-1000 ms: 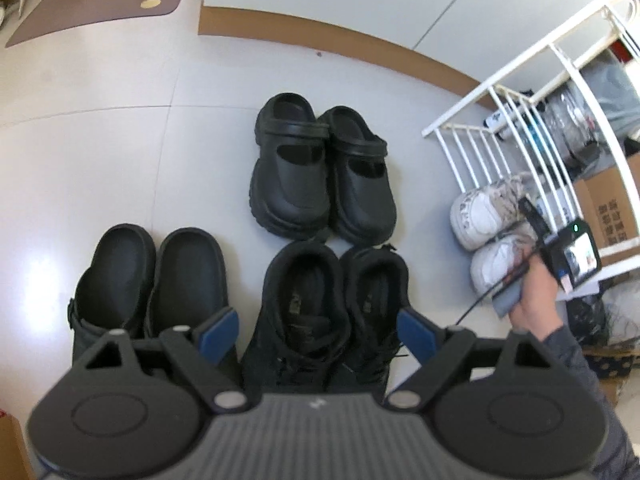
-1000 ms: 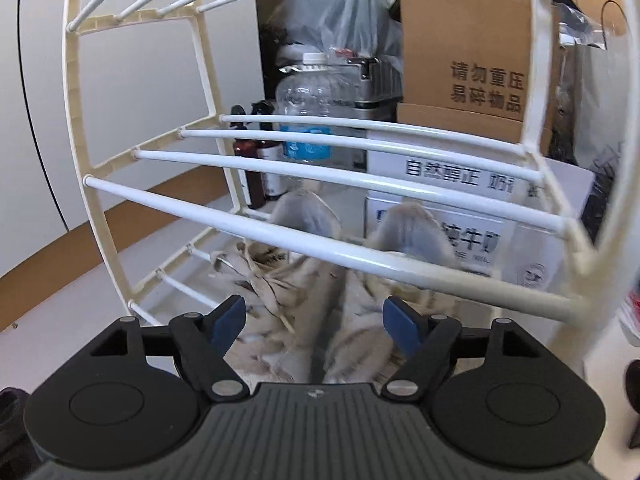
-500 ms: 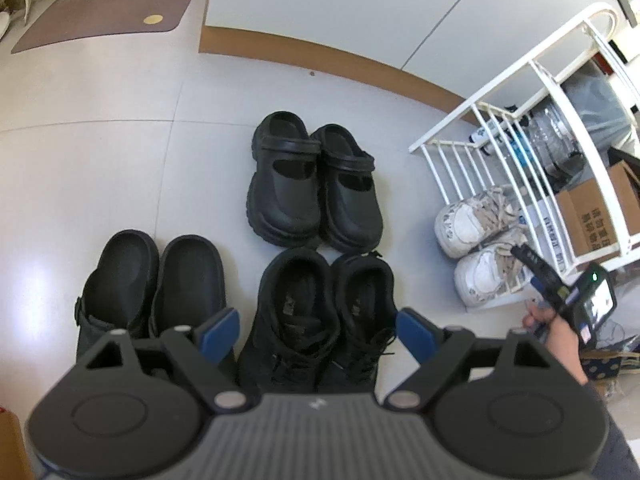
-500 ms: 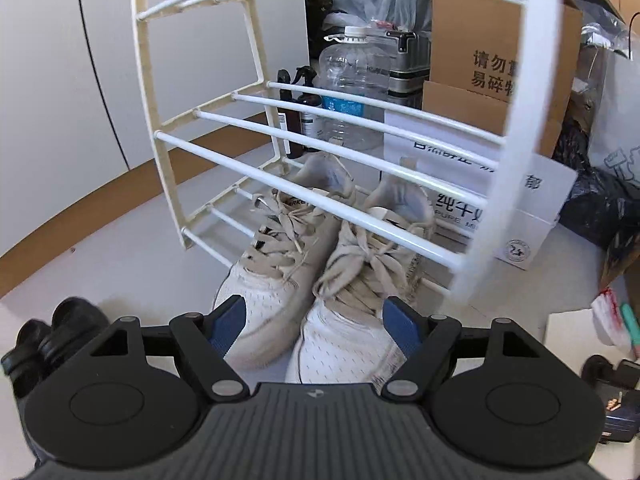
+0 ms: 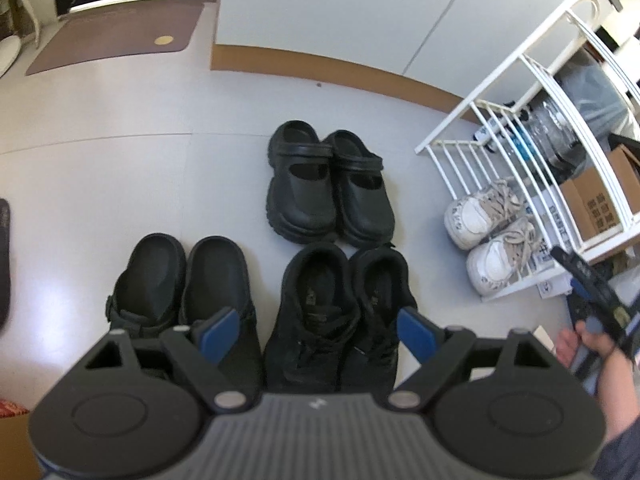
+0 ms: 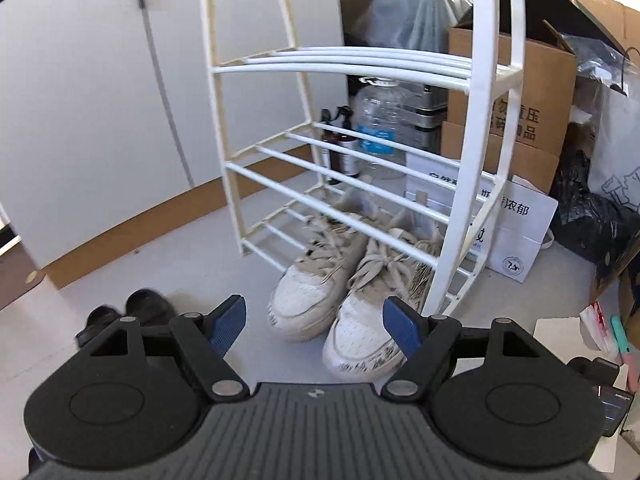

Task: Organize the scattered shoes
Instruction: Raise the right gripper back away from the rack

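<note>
Two wrist cameras look down at a pale tiled floor point(image 5: 120, 184) where shoes sit in pairs. The left hand-held gripper point(image 5: 318, 334) hangs over the floor with its blue pads spread wide and nothing between them. The right hand-held gripper point(image 6: 314, 330) is likewise wide open and empty, held in a person's hand point(image 5: 588, 344) in front of a white wire shoe rack point(image 6: 472, 128).

The step in hand looks like choosing the next pair to put away. To do it well, the open pads should probably come down either side of a single shoe near its heel or collar, close firmly, and lift it level so it clears the rack's rails before sliding onto a free shelf.

A pair of worn white lace-up sneakers point(image 6: 344, 292) sits on the rack's bottom rails, toes poking out toward the floor. Directly beneath the left gripper lies a pair of black lace-up sneakers point(image 5: 336, 312), side by side. Just left of them sit black slip-on clogs point(image 5: 180, 280). Beyond the sneakers, chunky black strapped clogs point(image 5: 328, 188) stand together, toes pointing toward the camera.
</note>
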Tool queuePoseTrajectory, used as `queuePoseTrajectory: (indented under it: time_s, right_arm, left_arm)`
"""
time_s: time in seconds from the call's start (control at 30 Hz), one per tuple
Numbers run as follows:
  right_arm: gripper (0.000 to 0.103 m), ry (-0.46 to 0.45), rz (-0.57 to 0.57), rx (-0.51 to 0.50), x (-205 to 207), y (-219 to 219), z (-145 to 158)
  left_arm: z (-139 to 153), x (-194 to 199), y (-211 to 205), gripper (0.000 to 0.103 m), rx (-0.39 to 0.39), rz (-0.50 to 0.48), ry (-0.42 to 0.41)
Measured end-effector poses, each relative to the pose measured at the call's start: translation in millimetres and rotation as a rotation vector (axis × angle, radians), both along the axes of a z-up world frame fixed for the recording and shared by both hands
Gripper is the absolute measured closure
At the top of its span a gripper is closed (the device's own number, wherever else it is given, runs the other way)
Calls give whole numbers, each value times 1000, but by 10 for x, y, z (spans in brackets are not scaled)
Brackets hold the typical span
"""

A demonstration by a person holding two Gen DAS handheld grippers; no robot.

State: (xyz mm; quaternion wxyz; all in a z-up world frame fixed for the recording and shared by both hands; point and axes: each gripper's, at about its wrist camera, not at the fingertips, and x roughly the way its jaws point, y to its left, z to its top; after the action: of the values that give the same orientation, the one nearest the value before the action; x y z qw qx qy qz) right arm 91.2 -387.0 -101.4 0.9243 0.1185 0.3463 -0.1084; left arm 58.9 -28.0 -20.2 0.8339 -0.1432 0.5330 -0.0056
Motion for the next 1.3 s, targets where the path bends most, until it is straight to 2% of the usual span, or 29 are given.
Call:
queuePoseTrajectory:
  time_s: [0.2, 0.43, 0.57, 0.67, 0.83, 1.03, 1.3]
  right_arm:
    - [23, 22, 67, 12, -257, 278, -10]
    - [23, 43, 126, 27, -512, 558, -34]
    - [23, 59, 129, 44, -668, 620, -51]
    - [23, 84, 126, 63, -766, 668, -86]
    - [23, 111, 109, 99, -922, 718, -111]
    - [23, 115, 106, 131, -1065, 779, -90]
    - [23, 127, 111, 130, -1085, 821, -92]
  left_arm:
    - [60, -49, 124, 15, 16, 43, -8]
    - [84, -58, 222, 14, -51, 41, 2]
    - [123, -79, 220, 12, -84, 46, -14]
    - [94, -80, 197, 12, -91, 49, -2]
    - [57, -85, 131, 12, -153, 28, 28]
    - [58, -85, -81, 11, -102, -31, 13]
    - [-83, -48, -295, 11, -56, -85, 52]
